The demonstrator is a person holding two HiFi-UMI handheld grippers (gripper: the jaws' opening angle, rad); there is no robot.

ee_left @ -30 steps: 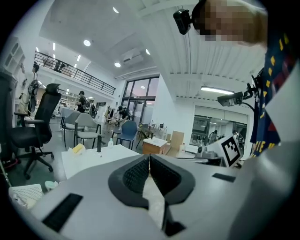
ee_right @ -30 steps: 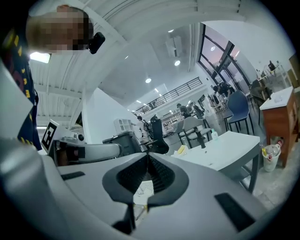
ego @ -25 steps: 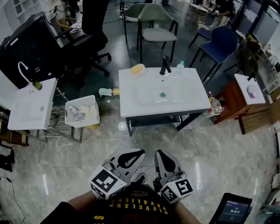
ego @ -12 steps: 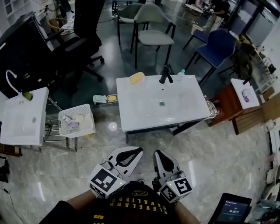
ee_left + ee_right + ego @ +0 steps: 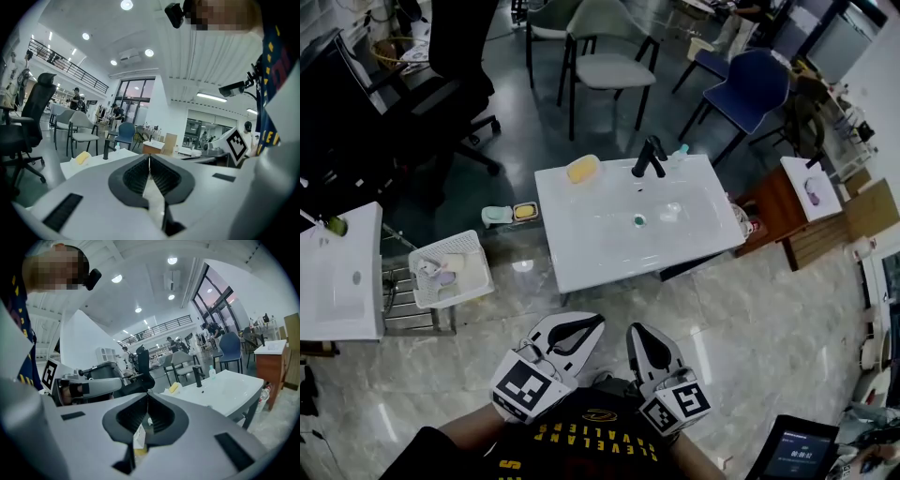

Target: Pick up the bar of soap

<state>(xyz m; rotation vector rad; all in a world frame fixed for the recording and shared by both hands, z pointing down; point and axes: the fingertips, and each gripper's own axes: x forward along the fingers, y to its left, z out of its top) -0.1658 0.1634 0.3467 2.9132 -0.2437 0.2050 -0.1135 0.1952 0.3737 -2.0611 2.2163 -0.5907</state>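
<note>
Clearly, the bar of soap [image 5: 583, 170] sits well apart from left gripper [image 5: 598, 322] and right gripper [image 5: 635, 330]; jaws together, empty.

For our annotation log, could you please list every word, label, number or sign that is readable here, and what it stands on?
"CLEVELAND": yellow letters, upside down, on the person's dark shirt.
"VALIERS": the row above it on that shirt, its start hidden.
Device screen: text too small to read.
Small white label low in the right gripper view: too blurred to read.
Left marker cube and right marker cube: square patterns only, no letters.
</note>
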